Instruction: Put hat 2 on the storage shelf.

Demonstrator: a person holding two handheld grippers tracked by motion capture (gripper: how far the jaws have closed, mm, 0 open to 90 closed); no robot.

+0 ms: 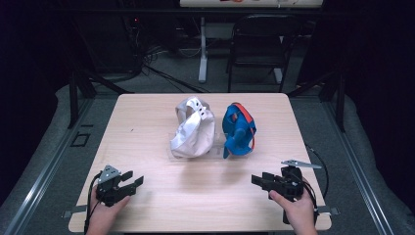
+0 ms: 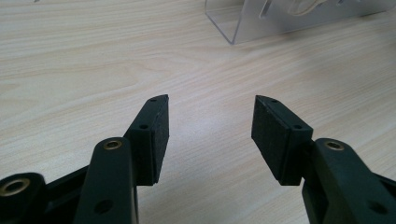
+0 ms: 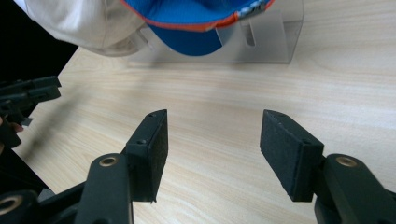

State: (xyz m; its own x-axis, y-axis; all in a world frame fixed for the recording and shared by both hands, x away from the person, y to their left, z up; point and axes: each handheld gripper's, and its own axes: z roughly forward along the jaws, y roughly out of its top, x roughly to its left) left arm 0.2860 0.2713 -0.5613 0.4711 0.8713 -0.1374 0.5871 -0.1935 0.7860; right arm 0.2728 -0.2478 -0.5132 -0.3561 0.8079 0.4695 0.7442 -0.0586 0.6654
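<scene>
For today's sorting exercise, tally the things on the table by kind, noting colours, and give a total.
Caps: 2, a white cap and a blue cap with orange trim
Clear plastic stand: 1, under the caps
Hand-held grippers: 2, the left hand-held gripper and the right hand-held gripper, both open and empty
Total: 5

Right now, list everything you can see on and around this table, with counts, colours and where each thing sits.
Caps: two; a white cap left of a blue cap with orange trim, on the stand at mid-table.
Clear stand: one, transparent, under the caps.
Table: one, light wood.
Folding chair: one, black, beyond the table.
Left gripper: black, open, near left edge, holding nothing.
Right gripper: black, open, near right edge, holding nothing.
Hands: two, at the near edge, holding the grippers.
</scene>
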